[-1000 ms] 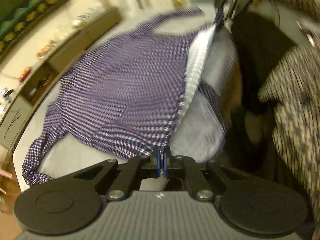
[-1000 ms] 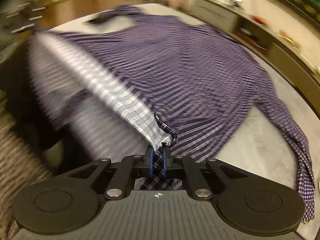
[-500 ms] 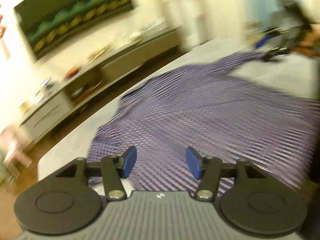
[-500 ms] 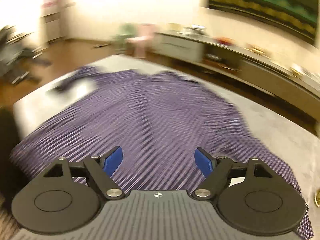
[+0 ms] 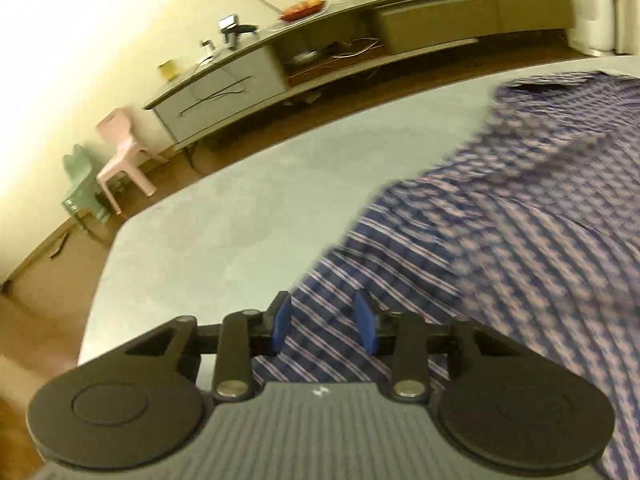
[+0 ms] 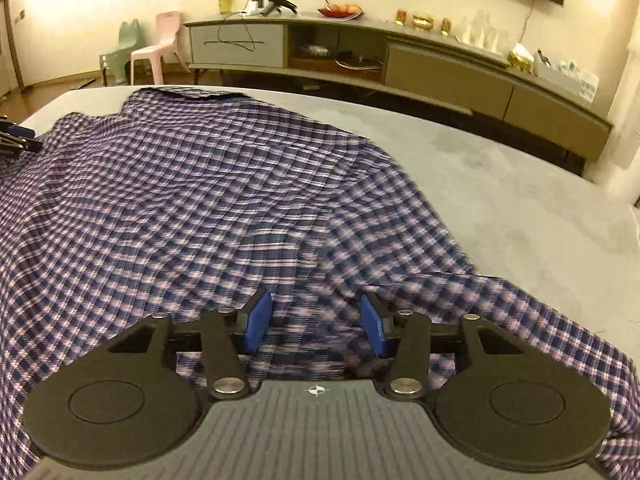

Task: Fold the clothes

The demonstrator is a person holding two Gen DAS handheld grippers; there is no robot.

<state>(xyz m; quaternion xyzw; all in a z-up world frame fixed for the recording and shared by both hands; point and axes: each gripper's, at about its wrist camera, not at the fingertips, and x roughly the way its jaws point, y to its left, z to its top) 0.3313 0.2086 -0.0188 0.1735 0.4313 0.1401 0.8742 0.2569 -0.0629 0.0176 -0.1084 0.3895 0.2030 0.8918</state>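
Observation:
A purple and white checked shirt (image 6: 192, 184) lies spread on the grey table (image 6: 520, 208), collar at the far edge. My right gripper (image 6: 316, 322) hovers low over the shirt's near right part; its blue-padded jaws are closing with a wide gap, cloth below them but nothing pinched. In the left wrist view the same shirt (image 5: 500, 232) fills the right half. My left gripper (image 5: 324, 320) hangs over the sleeve end near the table's left side; its jaws are closing, still apart, over striped cloth without pressing it. The left gripper's fingertips (image 6: 20, 136) peek in at the left edge of the right wrist view.
Bare grey table (image 5: 224, 216) stretches left of the shirt to a rounded corner. Beyond it stand a long low sideboard (image 6: 360, 56) with small items on top, a pink chair (image 6: 160, 44) and a green chair (image 6: 120, 48) on a wooden floor.
Both grippers let go of the shirt's hem, opened wide, then began narrowing. Both swung across the table, the left to the sleeve end, the right to the shirt's near right side. The shirt now lies flat.

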